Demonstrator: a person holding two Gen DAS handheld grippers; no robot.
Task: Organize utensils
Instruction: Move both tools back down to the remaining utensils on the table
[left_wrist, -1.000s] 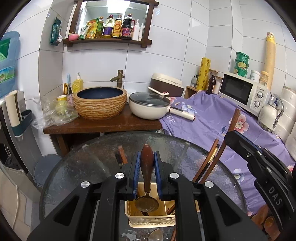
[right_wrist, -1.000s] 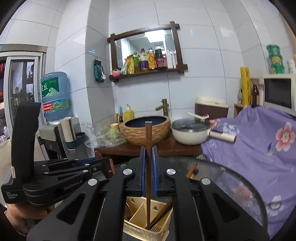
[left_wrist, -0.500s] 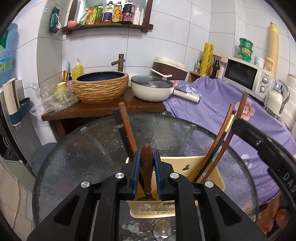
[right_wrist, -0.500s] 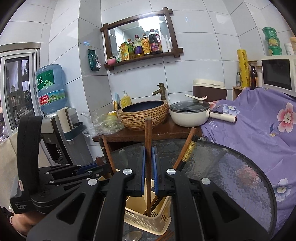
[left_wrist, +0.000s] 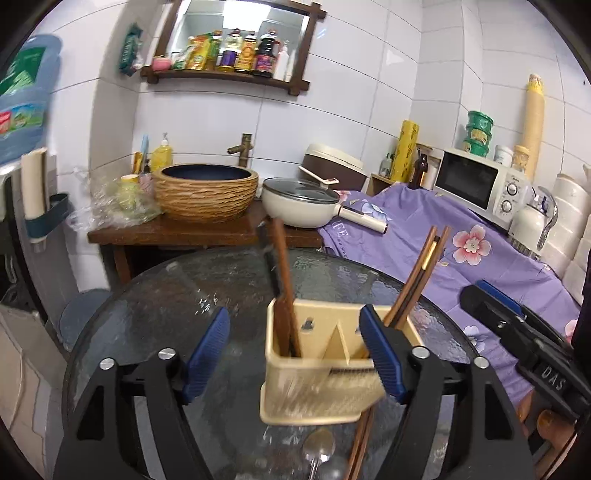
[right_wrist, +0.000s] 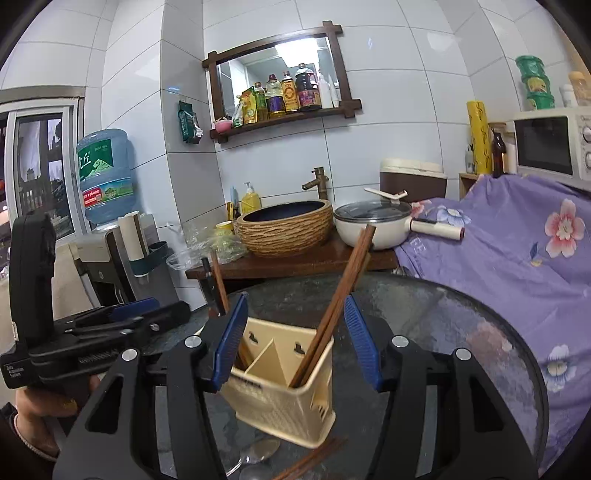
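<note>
On glass table (left_wrist: 155, 317): caddy (left_wrist: 321, 384) holds chopsticks (right_wrist: 332, 306) | left tongs (left_wrist: 295, 354), right tongs (right_wrist: 295, 339) opening, empty

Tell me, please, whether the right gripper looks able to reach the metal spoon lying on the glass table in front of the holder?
Probably yes: the right gripper, opening and empty, hovers over the holder; the spoon lies uncovered just below, beside loose chopsticks.
</note>
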